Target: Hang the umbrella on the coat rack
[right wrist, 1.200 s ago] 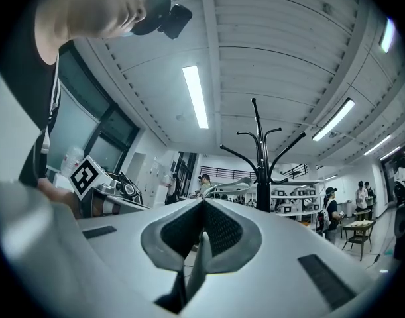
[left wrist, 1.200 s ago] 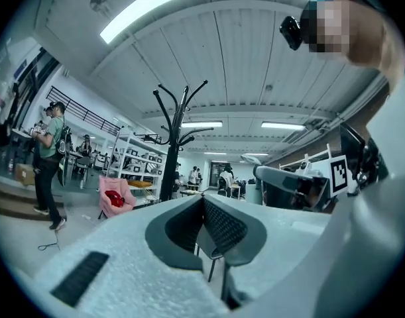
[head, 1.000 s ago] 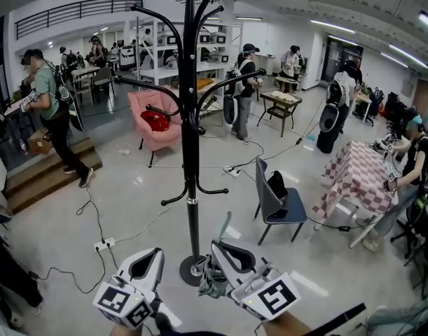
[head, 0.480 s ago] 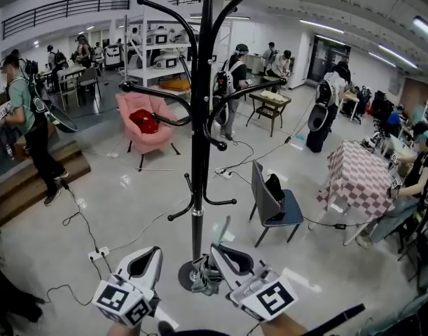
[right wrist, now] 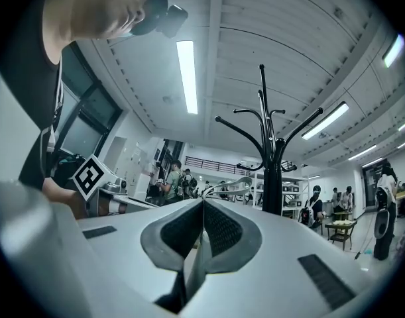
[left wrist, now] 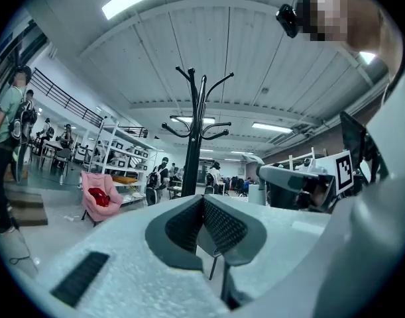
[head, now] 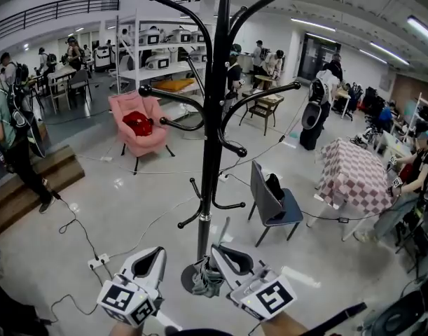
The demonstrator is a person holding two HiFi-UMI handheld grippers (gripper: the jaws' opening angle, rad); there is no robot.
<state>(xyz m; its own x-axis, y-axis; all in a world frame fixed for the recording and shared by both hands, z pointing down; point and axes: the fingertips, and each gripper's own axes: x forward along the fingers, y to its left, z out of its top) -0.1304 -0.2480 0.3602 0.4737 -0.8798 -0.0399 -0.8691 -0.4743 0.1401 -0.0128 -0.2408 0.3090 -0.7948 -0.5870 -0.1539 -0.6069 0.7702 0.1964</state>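
The black coat rack [head: 210, 138] stands straight ahead on a round base, its curved hooks spreading at head height and higher. My right gripper [head: 225, 255] is shut on a thin strap loop [head: 225, 231]. From it hangs the folded grey-green umbrella [head: 206, 282], low down in front of the rack's base. In the right gripper view the strap [right wrist: 232, 181] runs out from between the shut jaws, with the coat rack [right wrist: 271, 158] beyond. My left gripper [head: 150, 259] is beside it, shut on nothing. The left gripper view shows the coat rack [left wrist: 193, 151] ahead.
A blue chair [head: 271, 203] stands right of the rack, a checked table [head: 357, 177] further right, a pink armchair [head: 138, 123] at back left. Cables and a power strip [head: 98, 261] lie on the floor at left, near wooden steps [head: 31, 187]. Several people stand around.
The rack looms closer and has shifted right in the head view, its top hooks now higher in frame. Both grippers keep their places, the umbrella still hanging from the right one.
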